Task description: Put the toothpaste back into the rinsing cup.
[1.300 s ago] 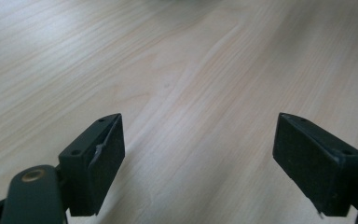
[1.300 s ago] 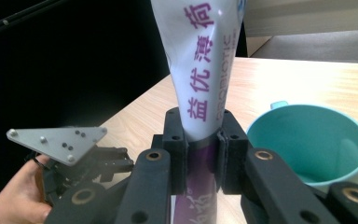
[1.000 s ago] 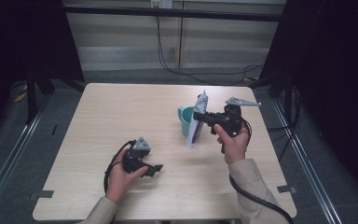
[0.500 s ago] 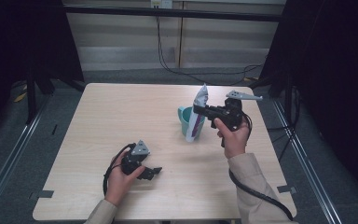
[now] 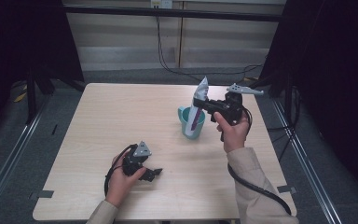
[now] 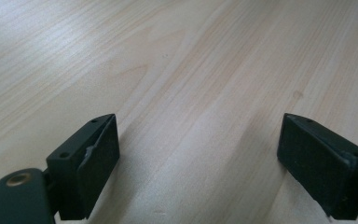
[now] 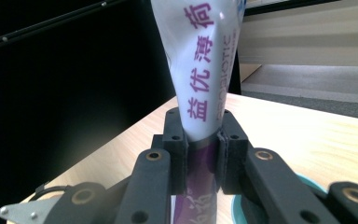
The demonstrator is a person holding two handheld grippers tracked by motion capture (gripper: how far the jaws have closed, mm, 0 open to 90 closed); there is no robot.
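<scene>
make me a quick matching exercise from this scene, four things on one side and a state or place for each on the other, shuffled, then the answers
Things:
1. left gripper
2. right gripper
3. teal cup
4. white and purple tube

States or places:
A. stands on the table with the tube's lower end in it
B. jaws wide apart, low over bare wood
C. pinched at its middle, crimped end up
D. jaws closed on the tube above the cup

Pairs: 1-B, 2-D, 3-A, 4-C
</scene>
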